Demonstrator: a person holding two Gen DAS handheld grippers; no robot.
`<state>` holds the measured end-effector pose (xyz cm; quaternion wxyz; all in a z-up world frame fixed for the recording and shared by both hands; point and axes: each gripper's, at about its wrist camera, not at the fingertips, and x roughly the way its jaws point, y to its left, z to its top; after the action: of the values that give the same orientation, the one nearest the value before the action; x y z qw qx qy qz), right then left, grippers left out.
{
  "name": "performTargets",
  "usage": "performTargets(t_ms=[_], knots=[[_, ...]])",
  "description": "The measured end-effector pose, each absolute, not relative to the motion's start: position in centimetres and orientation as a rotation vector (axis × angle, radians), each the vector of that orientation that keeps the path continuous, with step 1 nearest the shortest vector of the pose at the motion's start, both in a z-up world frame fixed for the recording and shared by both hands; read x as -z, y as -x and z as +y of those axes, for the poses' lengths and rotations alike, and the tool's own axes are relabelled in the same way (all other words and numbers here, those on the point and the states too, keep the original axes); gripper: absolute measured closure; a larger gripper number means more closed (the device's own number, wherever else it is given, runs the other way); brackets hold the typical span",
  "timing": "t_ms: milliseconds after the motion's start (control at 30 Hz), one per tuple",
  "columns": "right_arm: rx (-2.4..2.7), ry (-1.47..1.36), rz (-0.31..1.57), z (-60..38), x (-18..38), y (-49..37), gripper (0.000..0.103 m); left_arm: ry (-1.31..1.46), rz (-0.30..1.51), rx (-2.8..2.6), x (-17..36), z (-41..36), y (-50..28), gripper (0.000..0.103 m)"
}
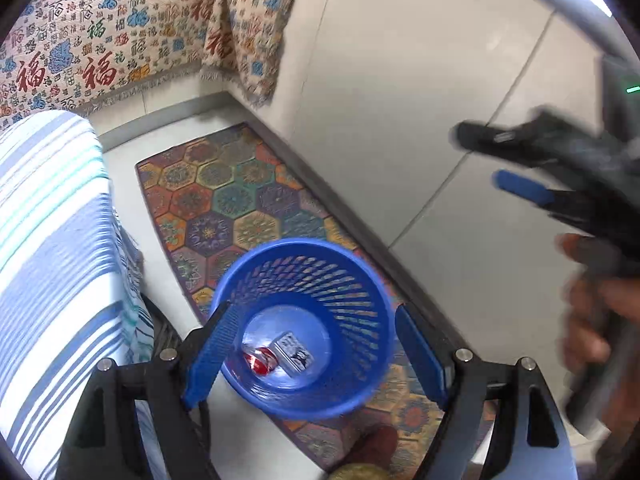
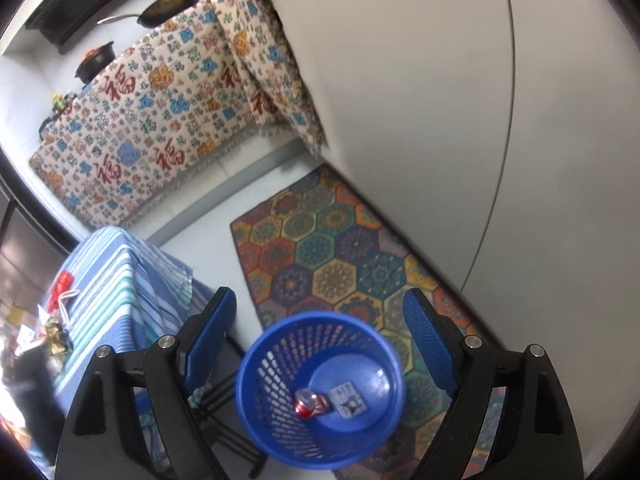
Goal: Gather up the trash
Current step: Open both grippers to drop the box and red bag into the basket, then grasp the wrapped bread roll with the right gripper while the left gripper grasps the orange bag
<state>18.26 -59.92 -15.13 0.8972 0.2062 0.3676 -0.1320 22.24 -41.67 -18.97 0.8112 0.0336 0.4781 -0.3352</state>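
Both views look down into the blue mesh basket (image 1: 304, 328), which stands on the floor with its far side on the edge of the patterned rug (image 1: 236, 196), just beside the bench (image 2: 120, 280) draped in a striped cloth. Two pieces of trash lie at the bottom of the basket: a crushed red can (image 2: 310, 403) and, touching it, a small printed carton (image 2: 349, 400). The left gripper (image 1: 312, 356) hangs above the basket with its jaws wide apart and nothing between the pads; the right gripper (image 2: 320, 344) does the same, jaws spread and empty, with the basket opening directly below it. In the left wrist view the right gripper also appears at the right edge, blurred, with a hand (image 1: 592, 312) around its grip. Judged from this layout, the drop step is complete for these two items, and the step in hand is the release over the basket. More loose items, among them something red (image 2: 60, 286), remain on the bench top at the left edge of the right wrist view; they are too small and blurred to identify. The next move probably calls for lifting both grippers clear of the basket rim, turning toward the bench, and aligning open jaws around the next piece before closing.
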Motion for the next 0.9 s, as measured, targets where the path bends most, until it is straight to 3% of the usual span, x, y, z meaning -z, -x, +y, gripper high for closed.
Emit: performTargets(t_ms=[300,500,667,900], knots=[[0.196,-0.22,0.669,-51.7,10.7,-17.8,0.014,-0.01,0.901,0.661,10.7,-30.5,-15.6,0.021],[-0.012,-0.101,0.691,-40.3,10.2,-18.0,0.012,-0.044,0.931,0.428,12.5,-19.2,-15.2,0.021],[-0.238,-0.014,0.816,-29.1,13.2,-18.4,0.012,-0.075,0.957,0.229,14.9,-10.5,-16.1,0.021],[-0.274,0.05,0.947,-21.7,17.3,-19.8,0.012,-0.035,0.976,0.111,16.6,-2.4,-18.2,0.021]])
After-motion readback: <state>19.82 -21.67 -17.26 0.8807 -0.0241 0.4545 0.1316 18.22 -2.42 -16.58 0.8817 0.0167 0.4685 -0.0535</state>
